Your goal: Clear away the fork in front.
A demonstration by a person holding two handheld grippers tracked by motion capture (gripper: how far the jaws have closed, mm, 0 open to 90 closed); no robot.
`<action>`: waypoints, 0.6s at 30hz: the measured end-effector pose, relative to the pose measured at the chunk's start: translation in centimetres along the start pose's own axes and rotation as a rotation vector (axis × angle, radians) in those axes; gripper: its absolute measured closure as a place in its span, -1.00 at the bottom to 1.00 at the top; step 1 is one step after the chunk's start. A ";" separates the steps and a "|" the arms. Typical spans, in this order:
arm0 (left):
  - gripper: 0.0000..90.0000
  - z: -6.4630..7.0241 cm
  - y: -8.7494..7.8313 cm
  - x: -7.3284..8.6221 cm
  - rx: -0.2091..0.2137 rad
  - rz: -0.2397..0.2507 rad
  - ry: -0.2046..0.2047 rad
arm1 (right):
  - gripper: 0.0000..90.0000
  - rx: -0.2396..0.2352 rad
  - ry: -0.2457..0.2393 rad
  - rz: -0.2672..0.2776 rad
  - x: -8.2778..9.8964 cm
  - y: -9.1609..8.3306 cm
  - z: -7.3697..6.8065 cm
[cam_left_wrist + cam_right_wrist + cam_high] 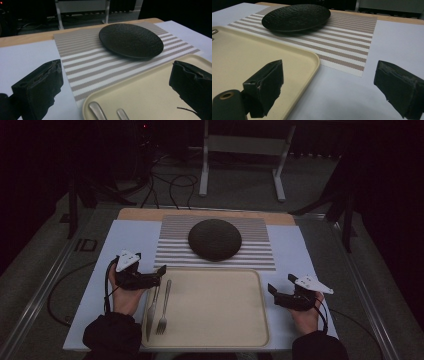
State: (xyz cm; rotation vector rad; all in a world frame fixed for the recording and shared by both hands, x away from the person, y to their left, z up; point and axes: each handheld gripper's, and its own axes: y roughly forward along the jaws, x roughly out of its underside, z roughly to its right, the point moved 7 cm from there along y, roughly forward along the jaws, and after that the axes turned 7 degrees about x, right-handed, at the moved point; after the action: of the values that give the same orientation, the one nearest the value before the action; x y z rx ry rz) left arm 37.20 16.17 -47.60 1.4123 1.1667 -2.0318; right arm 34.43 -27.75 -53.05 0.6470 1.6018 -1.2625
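Note:
A black textured plate [215, 239] rests on a striped placemat [170, 251] at the back of the table. In front of it lies a cream tray [215, 315], with a knife [152, 309] and a fork [163, 307] side by side on its left part. My left gripper [158, 276] is open at the tray's far left corner, just beyond the cutlery handles. My right gripper [276, 295] is open beside the tray's right rim. The left gripper view has the plate [131, 40], the tray [150, 95] and open empty jaws [116, 68]. My right gripper [329, 72] also holds nothing.
A white sheet [125, 237] covers the wooden tabletop [145, 213] under the mat and tray. Behind the table stand a white metal frame [205, 165] and loose cables [170, 185] on the floor. Dark stands flank both sides.

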 end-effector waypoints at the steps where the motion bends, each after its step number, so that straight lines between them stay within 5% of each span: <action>1: -1.00 0.0 0.1 -0.1 0.001 0.001 0.002 | -0.80 0.000 -0.003 -0.001 0.0 0.0 0.0; 18: -1.00 -0.8 2.3 -2.3 -0.005 -0.009 0.025 | -0.80 0.001 -0.003 -0.003 0.0 0.1 0.0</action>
State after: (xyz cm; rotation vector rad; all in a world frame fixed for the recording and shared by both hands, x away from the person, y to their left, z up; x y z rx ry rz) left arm 40.24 15.16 -46.59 1.4366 1.1894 -2.0214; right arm 34.50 -27.69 -53.14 0.6434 1.6003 -1.2656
